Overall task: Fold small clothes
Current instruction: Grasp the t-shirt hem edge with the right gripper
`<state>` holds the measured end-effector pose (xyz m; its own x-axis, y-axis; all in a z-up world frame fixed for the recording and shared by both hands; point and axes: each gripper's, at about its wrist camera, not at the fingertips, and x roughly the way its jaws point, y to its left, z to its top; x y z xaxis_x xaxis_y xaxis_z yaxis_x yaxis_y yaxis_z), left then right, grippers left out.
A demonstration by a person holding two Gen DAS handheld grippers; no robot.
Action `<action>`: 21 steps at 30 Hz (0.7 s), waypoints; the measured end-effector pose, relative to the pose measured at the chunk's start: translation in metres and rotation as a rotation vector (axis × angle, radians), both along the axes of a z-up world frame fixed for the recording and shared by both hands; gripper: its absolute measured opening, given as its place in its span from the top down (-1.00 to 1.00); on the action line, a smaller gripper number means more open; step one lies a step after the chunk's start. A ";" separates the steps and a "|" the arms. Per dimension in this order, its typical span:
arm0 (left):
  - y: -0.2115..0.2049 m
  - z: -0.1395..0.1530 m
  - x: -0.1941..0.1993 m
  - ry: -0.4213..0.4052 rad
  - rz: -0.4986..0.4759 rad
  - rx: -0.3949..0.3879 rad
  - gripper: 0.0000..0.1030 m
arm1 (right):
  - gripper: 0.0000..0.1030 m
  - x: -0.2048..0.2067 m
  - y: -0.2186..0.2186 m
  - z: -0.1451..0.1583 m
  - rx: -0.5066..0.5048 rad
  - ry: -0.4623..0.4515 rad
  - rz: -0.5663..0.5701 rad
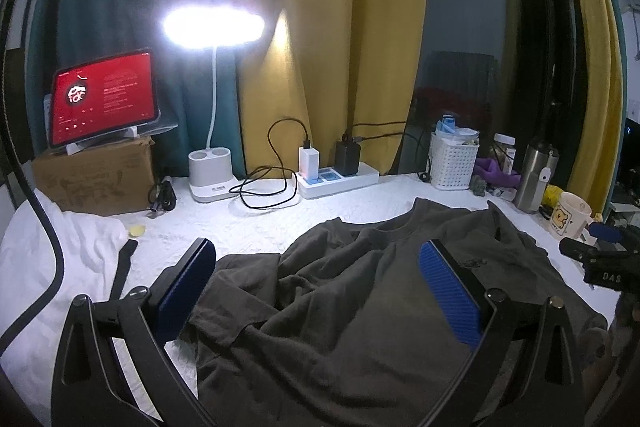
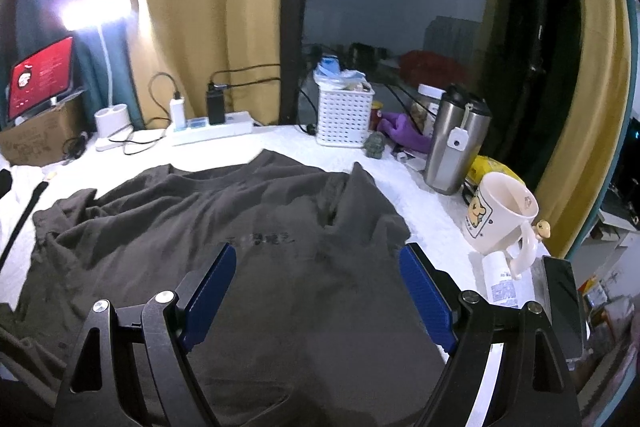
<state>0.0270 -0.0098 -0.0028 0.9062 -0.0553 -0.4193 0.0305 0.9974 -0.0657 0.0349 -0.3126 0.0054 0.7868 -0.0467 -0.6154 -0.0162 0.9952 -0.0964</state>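
Observation:
A dark grey T-shirt [image 1: 360, 291] [image 2: 240, 227] lies spread and wrinkled on the white cloth-covered table, collar toward the far side, a faint print on its chest. My left gripper [image 1: 316, 251] hovers over the shirt's left half, its blue-padded jaws wide apart with nothing between them. Over the shirt's right part hangs my right gripper [image 2: 316, 255], also wide open and holding nothing. At the right edge of the left wrist view, the right gripper [image 1: 600, 259] shows as a dark body.
Along the far edge stand a lit desk lamp [image 1: 212, 27], a tablet [image 1: 104, 95] on a cardboard box, a power strip [image 1: 340, 179] with chargers, a white basket [image 2: 344, 115], a steel flask [image 2: 456, 139] and a mug [image 2: 500, 215]. A white garment [image 1: 60, 251] lies left.

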 end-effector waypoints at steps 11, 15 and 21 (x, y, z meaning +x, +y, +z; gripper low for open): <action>-0.003 -0.014 0.038 0.063 0.025 0.014 -0.96 | -0.65 0.066 -0.063 -0.019 0.074 0.062 -0.064; -0.001 -0.019 0.050 0.084 0.045 0.017 -0.96 | -0.65 0.094 -0.083 -0.028 0.079 0.099 -0.057; 0.002 -0.024 0.066 0.109 0.079 0.034 -0.96 | -0.43 0.137 -0.106 -0.051 0.087 0.173 -0.035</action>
<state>0.0933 -0.0081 -0.0266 0.8562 0.0303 -0.5157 -0.0534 0.9981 -0.0301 0.1719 -0.4187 -0.0458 0.6679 -0.0129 -0.7441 0.0097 0.9999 -0.0086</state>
